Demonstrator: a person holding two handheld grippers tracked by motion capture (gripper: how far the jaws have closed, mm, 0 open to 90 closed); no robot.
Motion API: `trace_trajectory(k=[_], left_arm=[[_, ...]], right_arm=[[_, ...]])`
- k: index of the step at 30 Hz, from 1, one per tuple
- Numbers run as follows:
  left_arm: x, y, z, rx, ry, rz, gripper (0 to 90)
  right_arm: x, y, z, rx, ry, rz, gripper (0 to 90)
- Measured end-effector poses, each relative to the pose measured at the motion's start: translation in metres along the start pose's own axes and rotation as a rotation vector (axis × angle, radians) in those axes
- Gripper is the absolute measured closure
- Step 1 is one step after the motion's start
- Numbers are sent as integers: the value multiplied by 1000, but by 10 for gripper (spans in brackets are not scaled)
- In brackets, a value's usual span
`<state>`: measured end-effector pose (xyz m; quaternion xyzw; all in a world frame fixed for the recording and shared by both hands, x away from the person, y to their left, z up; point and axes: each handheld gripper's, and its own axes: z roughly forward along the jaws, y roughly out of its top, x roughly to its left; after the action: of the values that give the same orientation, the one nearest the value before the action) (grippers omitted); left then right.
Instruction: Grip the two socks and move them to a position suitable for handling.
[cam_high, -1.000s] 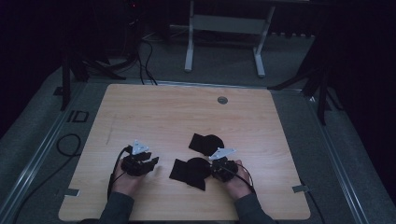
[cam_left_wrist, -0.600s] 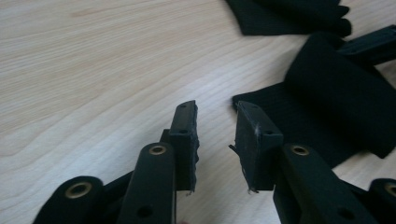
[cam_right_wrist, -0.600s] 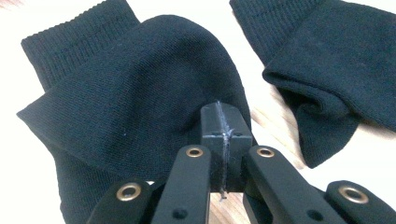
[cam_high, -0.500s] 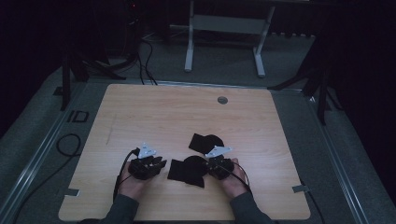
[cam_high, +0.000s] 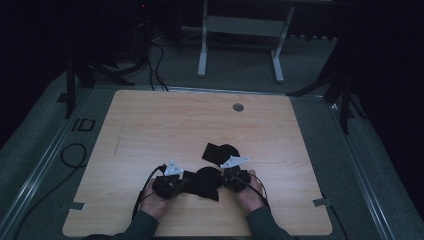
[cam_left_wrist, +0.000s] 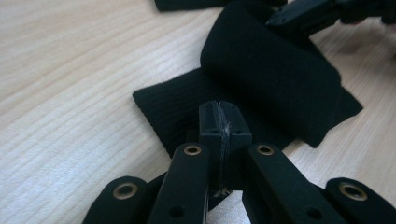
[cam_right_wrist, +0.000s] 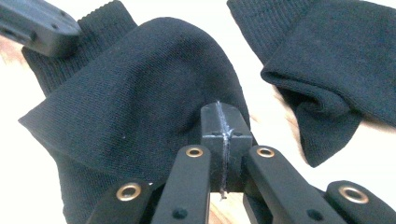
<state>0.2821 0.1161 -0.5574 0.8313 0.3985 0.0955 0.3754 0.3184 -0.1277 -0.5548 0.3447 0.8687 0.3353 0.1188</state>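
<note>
Both hands sit at the near edge of the table, one on each side of a black sock lying flat there. The left gripper has its jaws pressed together, and in the left gripper view the sock's ribbed cuff lies right under and past the tips, so it might be pinching a bit of cuff edge, but I honestly can't tell if there's fabric in there. The right gripper is also closed, at the sock's right side, with cloth bunched up around the tips in the right gripper view; looks like it's clamped on the sock.

What could go wrong, I reckon: if the left one has nothing, any pull just drags the sock sideways from the right and the fold collapses. A thin pinch could also slip out of smooth jaws.

Just beyond, toward the far right, a second black sock lies folded, near the first, and could get snagged.
</note>
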Motion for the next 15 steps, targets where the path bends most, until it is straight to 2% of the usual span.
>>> trace_trajectory(k=[5, 15], left_arm=[[-4, -1, 3, 10, 23, 22, 899], [-7, -2, 3, 9, 44, 38, 898]], right_arm=[[-1, 0, 0, -3, 6, 9, 897], [-4, -4, -4, 6, 7, 21, 895]])
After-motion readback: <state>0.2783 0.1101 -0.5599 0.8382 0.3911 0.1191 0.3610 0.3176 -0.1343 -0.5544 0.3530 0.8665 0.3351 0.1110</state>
